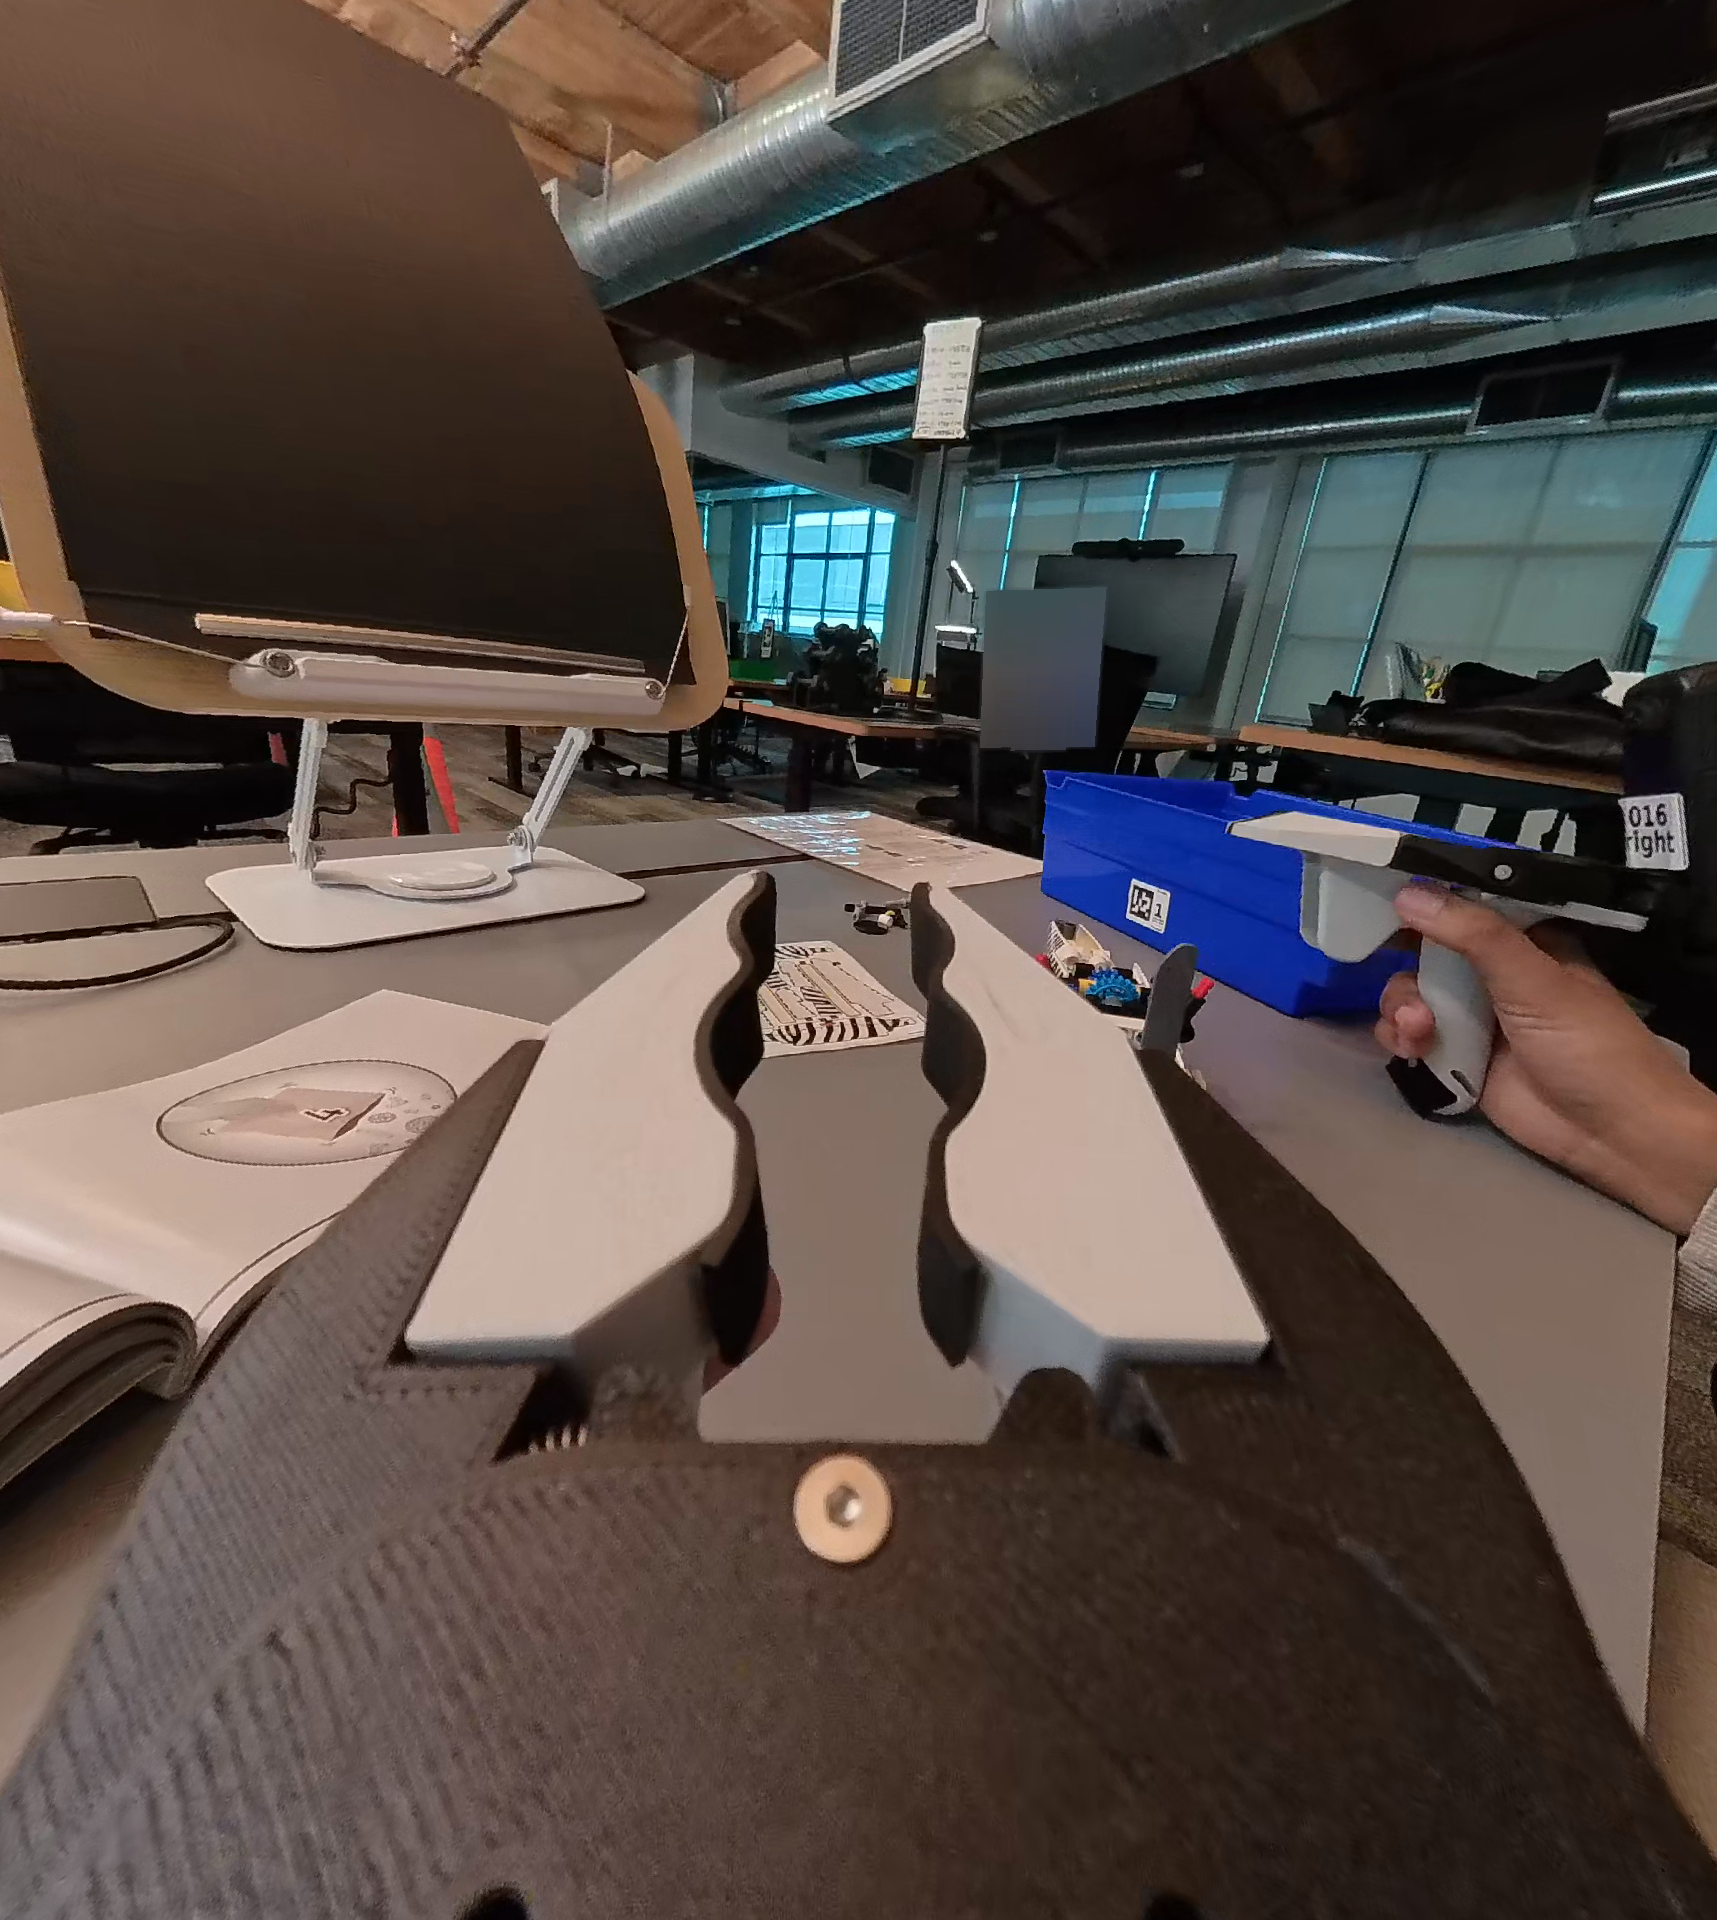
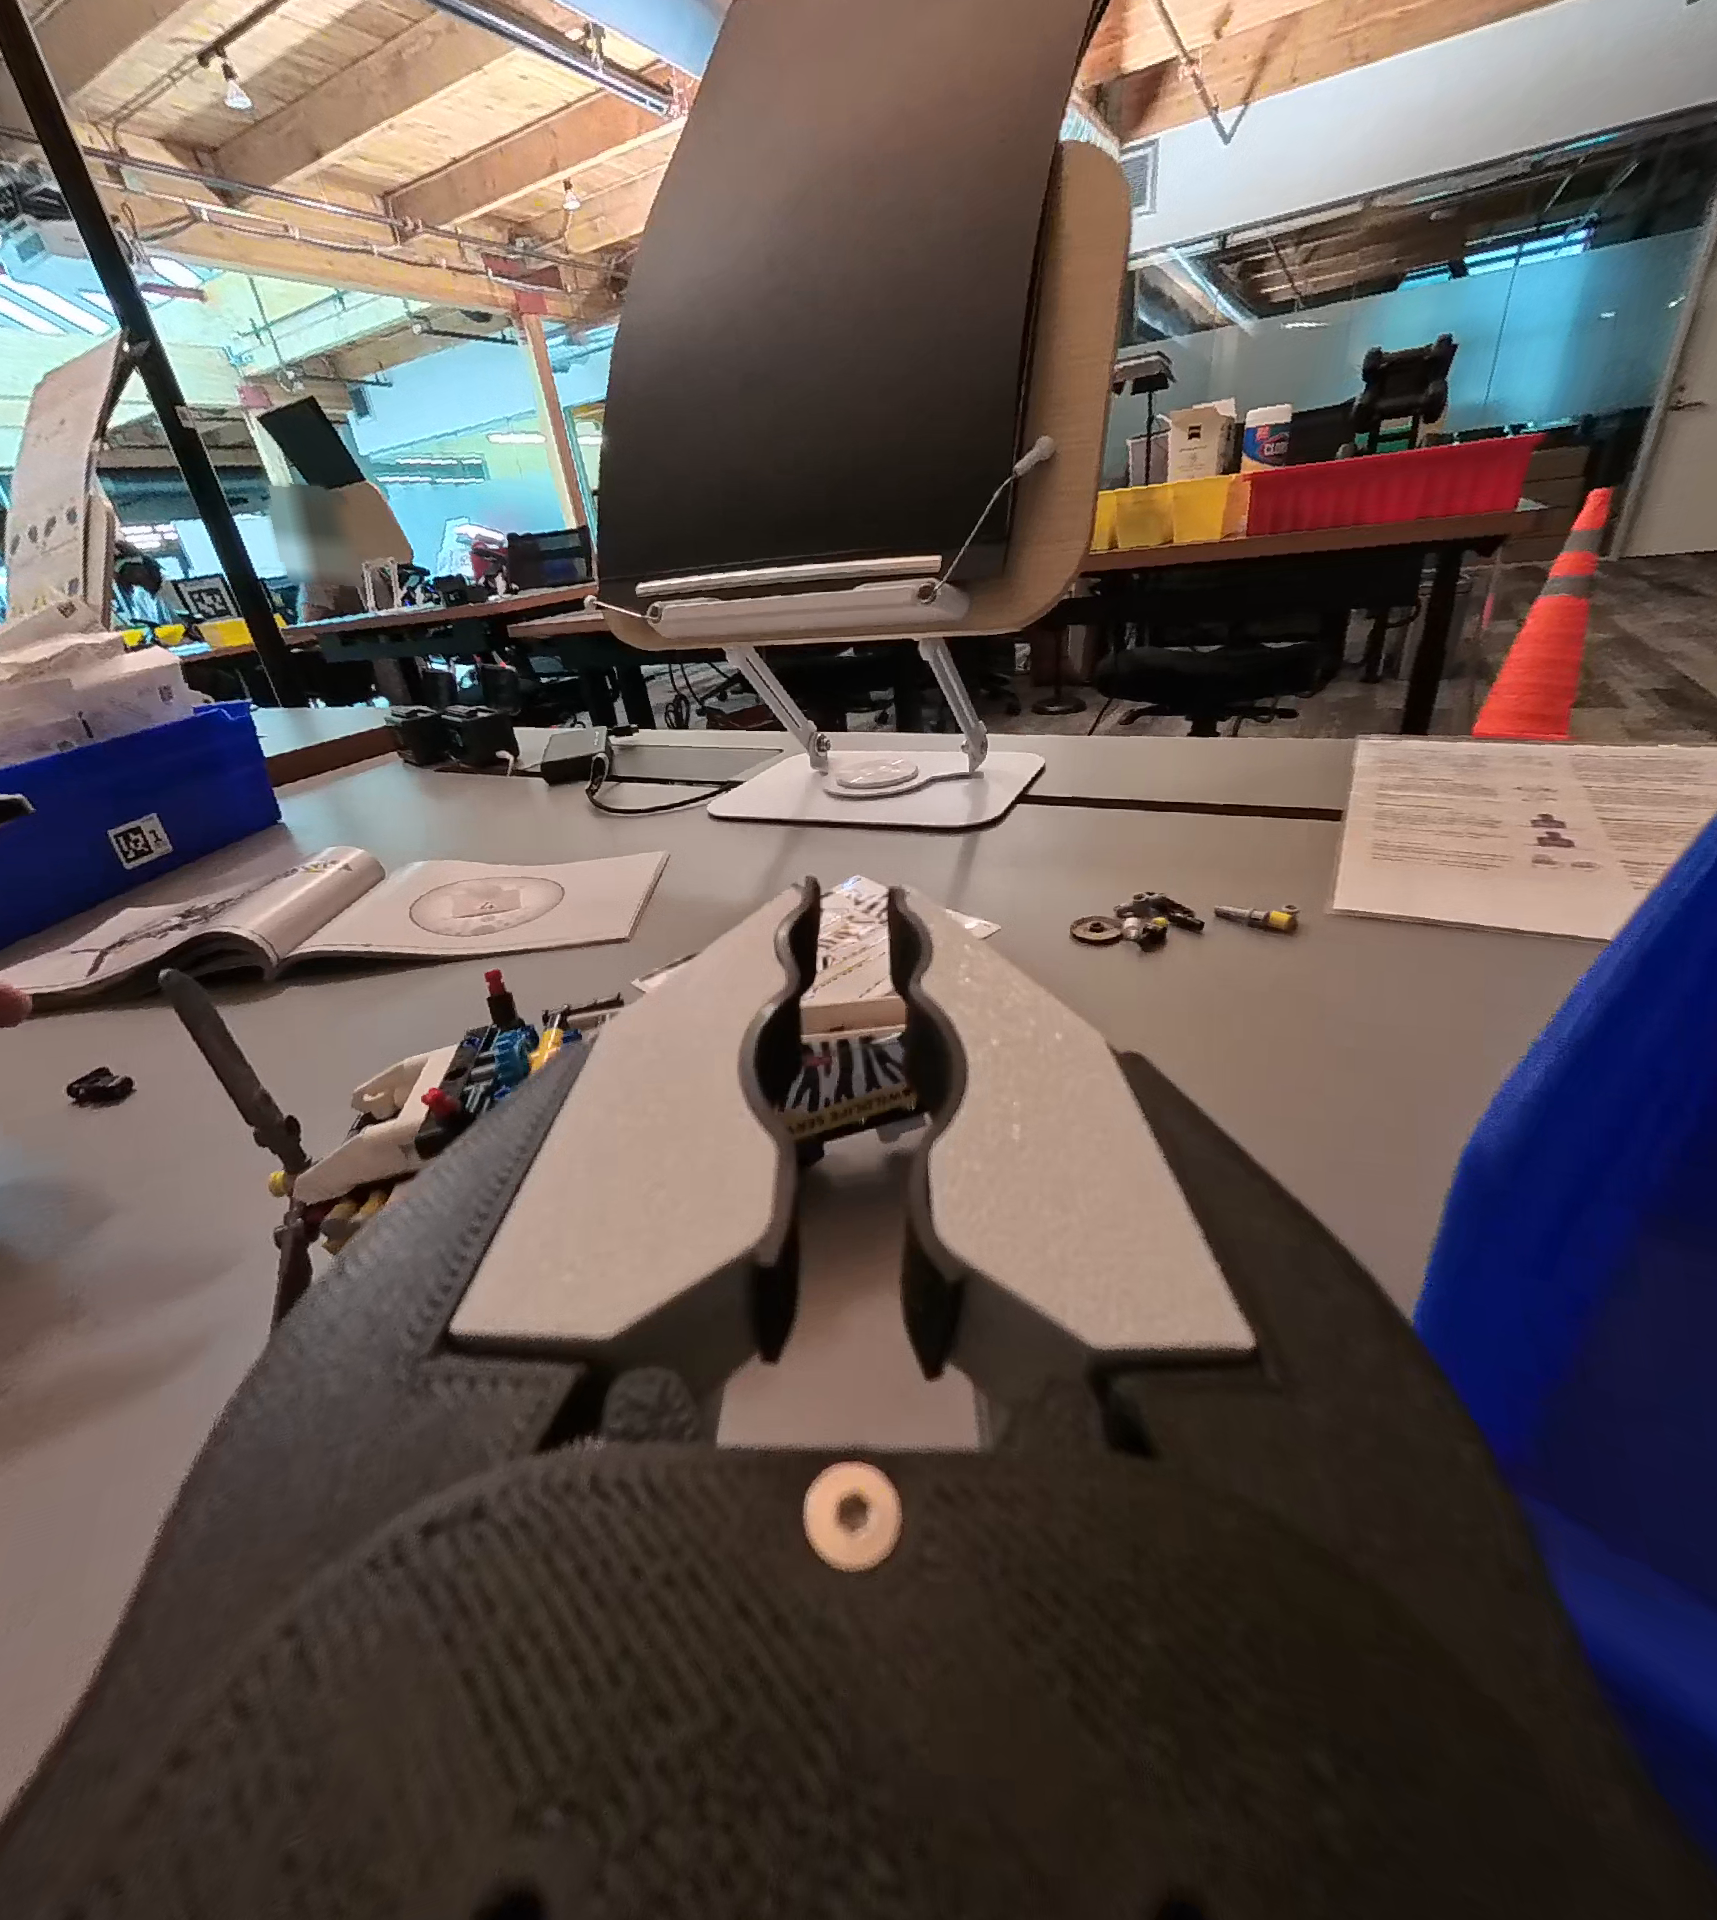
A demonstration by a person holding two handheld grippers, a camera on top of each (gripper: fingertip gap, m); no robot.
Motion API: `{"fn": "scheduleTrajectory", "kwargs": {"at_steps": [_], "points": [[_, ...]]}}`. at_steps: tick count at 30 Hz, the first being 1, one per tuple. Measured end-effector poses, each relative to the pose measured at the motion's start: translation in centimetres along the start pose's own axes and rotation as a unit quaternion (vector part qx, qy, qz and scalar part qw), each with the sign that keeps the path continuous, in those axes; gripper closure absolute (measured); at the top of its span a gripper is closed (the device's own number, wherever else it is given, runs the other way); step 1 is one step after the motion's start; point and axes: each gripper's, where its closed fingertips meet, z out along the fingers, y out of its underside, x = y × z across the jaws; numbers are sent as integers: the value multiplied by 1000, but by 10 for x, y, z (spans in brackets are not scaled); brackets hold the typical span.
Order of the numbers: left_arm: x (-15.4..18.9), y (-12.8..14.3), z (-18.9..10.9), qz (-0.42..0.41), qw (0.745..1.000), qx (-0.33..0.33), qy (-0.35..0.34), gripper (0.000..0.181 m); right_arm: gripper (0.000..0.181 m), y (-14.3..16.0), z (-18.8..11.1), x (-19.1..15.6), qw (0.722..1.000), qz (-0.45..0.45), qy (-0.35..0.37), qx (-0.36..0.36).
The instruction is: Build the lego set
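Two grippers, both empty. Left gripper point(image 1: 838, 914): jaws wide apart, above the grey table point(image 1: 1353, 1195). Right gripper point(image 2: 854, 899): jaws nearly closed, narrow gap, nothing between them. One part-built lego model point(image 2: 438, 1101) sits on the table, left of the right gripper. One striped sticker sheet point(image 1: 833, 997); one open instruction booklet point(image 2: 438, 909); three loose pieces point(image 2: 1181, 914); one more point(image 2: 99, 1087); two blue bins point(image 2: 85, 810).

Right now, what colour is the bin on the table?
Blue bin; the left wrist view shows it best.
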Motion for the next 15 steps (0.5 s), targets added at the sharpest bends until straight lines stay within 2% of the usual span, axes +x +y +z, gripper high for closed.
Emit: {"fn": "scheduleTrajectory", "kwargs": {"at_steps": [7, 15], "points": [[-9, -1, -1, -29, 1000, 2, -11, 156, 171, -1, -1, 14, 999, 11, 53, 6], [-25, -3, -6, -112, 994, 16, 2, 157, 165, 11, 10, -8, 999, -14, -3, -38]]}}
